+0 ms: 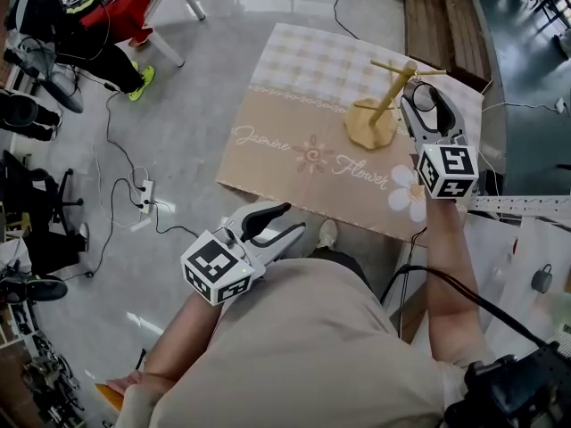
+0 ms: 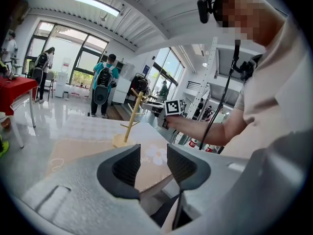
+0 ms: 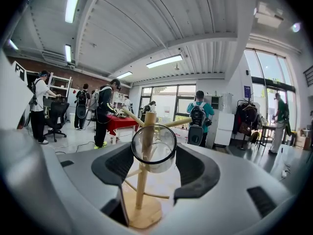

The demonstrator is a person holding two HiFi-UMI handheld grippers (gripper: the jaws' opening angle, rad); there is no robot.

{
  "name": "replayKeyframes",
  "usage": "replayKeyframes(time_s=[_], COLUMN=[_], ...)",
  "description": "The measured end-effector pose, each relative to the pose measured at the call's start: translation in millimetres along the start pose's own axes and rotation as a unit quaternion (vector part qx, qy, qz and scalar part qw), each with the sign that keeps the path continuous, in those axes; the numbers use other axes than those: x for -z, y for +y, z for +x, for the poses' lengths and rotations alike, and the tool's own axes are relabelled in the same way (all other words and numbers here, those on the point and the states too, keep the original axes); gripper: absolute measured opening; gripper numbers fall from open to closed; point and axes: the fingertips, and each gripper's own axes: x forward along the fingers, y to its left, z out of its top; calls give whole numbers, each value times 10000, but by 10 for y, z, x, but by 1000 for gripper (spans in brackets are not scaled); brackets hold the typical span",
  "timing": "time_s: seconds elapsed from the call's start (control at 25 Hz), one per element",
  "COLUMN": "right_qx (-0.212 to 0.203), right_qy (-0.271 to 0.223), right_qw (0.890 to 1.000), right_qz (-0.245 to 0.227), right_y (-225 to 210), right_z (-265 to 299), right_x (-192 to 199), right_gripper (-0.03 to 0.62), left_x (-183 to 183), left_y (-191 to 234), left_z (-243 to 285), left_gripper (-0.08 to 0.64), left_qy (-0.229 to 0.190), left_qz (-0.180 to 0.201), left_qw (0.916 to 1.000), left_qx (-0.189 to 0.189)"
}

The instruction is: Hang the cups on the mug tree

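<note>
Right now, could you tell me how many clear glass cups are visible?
1: a clear glass cup between the right gripper's jaws, close to the wooden mug tree. None hangs on the tree; others may be hidden.

The head view looks steeply down over the person's chest, with the left gripper (image 1: 293, 219) close to the body and the right gripper (image 1: 428, 101) farther out over the patterned mat (image 1: 294, 123).

The left gripper view faces roughly level along its parted jaws. The mug tree (image 1: 370, 125) is small and well ahead of them, seemingly just beside the right gripper.

The right gripper view sits far nearer (the glass cup (image 3: 154, 153) between its jaws fills the centre), with the tree just beyond.

All three views share the tree.
</note>
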Motion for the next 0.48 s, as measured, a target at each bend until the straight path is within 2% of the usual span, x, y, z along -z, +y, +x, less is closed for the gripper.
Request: replayKeyframes(time_s=[0.48], right_qx=[96], right_qy=[1], right_qw=[9998], right_qz=[170], right_y=[87], right_z=[-252], right_x=[58], right_gripper=[270], left_x=[21], left_y=[-36], left_z=[-119], left_gripper=[173], left_qy=[68], left_qz=[80], left_qw=[9997], left_qx=[233])
